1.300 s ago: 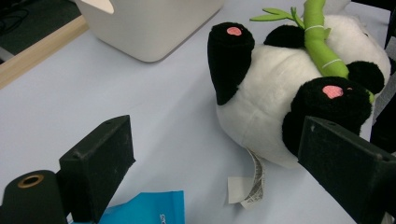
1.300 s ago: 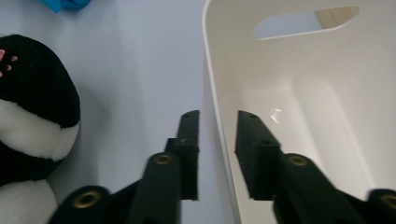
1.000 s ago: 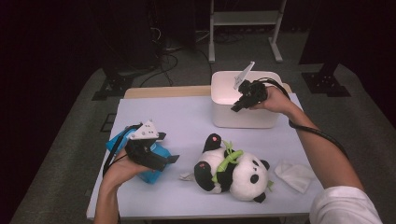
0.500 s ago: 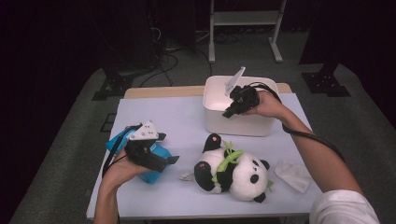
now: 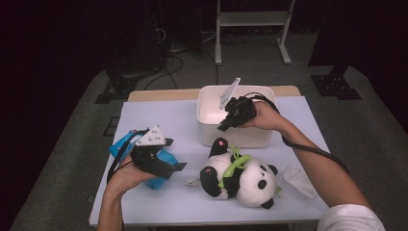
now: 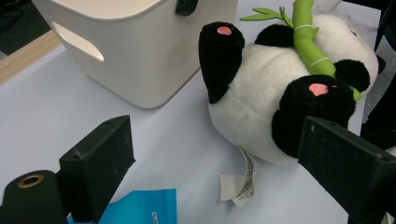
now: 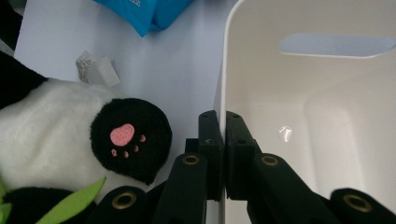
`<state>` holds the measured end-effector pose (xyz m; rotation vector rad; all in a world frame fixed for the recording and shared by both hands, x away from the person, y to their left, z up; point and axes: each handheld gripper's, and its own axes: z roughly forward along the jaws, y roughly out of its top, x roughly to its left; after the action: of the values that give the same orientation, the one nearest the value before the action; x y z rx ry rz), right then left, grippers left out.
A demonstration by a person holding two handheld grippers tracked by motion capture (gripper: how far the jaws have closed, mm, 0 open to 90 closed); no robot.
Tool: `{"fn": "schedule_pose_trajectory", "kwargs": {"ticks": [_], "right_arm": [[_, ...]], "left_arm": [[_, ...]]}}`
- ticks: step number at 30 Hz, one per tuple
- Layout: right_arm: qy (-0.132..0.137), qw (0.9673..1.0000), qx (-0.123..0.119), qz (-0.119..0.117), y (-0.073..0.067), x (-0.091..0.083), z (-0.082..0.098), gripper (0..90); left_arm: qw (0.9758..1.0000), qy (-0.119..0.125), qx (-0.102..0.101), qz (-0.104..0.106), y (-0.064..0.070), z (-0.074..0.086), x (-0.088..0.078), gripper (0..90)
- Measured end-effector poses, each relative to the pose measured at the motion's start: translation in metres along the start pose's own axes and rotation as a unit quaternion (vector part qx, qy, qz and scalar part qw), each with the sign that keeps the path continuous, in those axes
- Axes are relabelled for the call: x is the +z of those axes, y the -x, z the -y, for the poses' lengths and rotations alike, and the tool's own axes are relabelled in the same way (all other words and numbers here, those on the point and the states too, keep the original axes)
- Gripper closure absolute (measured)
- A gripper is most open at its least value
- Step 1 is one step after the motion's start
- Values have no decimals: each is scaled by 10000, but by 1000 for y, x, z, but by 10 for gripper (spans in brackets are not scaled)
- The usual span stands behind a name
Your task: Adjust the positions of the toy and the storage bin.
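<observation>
White plastic bin [image 5: 211,130] wall sits pinched between my right gripper's [image 7: 218,140] shut jaws, and it has slid toward the panda plush [image 5: 240,178] beside them, so I judge the drag underway; my left gripper [image 6: 224,154] hangs open.

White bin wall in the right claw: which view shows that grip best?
The right gripper view: the right claw pinches the white bin at its near wall, one jaw either side. The high view shows the whole bin, the grip hidden by the hand. The left gripper view shows its outer wall.
</observation>
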<state>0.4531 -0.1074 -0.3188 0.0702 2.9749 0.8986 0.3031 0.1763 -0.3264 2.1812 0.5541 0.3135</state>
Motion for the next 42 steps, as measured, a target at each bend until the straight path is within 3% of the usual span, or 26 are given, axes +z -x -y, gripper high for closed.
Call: {"fn": "schedule_pose_trajectory", "kwargs": {"ticks": [14,20,32,42], "right_arm": [[-39,9998,-155,-89,-16,8,-14,863],[7,9999,-38,-160,-14,8,-13,807],[459,9987,208,-52,-18,-22,-2,706],[614,9979,178,128,-38,-51,10,688]], "left_arm": [[10000,-7,49,47,2,-1,0,93],[10000,0,49,60,3,-2,1,93],[9999,-43,65,83,4,-1,4,93],[9999,-96,82,117,4,-1,7,93]]}}
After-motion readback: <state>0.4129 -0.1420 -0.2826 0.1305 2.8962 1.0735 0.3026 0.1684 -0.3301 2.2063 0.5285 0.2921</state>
